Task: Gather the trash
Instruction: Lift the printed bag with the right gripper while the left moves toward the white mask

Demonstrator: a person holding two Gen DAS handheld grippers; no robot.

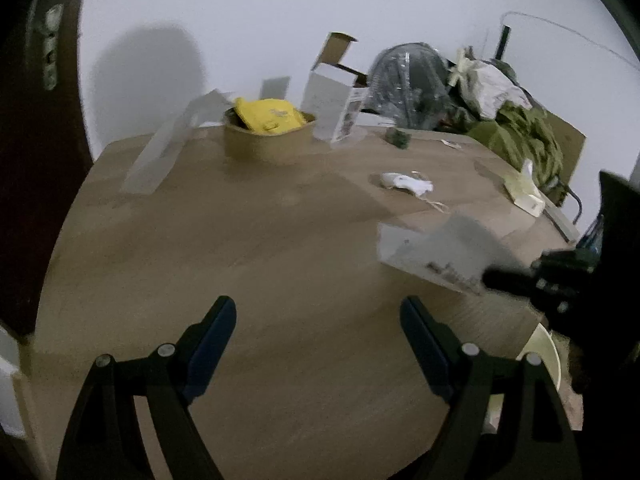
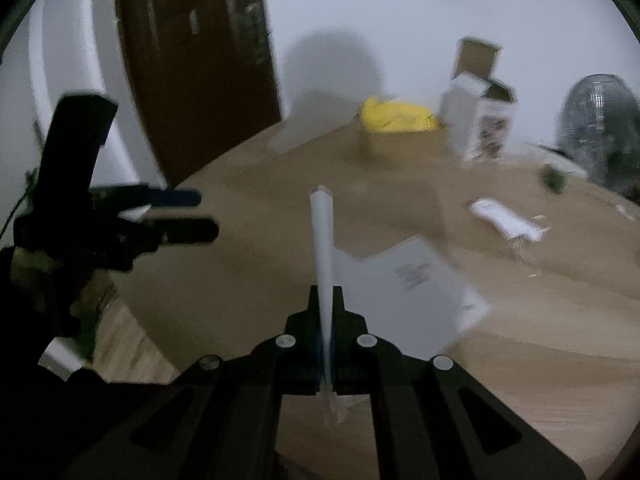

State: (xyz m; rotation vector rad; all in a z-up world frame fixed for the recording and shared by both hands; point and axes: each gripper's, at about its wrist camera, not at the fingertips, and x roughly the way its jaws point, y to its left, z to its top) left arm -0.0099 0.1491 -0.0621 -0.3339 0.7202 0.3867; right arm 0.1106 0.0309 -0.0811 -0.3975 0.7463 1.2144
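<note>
While right gripper (image 2: 326, 300) jaws clench one flat white carton (image 2: 416, 276), left gripper (image 1: 318, 316) jaws released, one brown tub (image 1: 268, 140).

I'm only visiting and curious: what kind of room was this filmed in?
Probably a room in a home, not a lab: a cluttered wooden table against a plain wall, a dark wooden door, a fan, and a heap of green cloth.

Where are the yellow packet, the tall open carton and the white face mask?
yellow packet (image 1: 267, 115), left wrist view, its top face
tall open carton (image 1: 325, 109), left wrist view, its front side
white face mask (image 1: 405, 182), left wrist view, its middle
</note>
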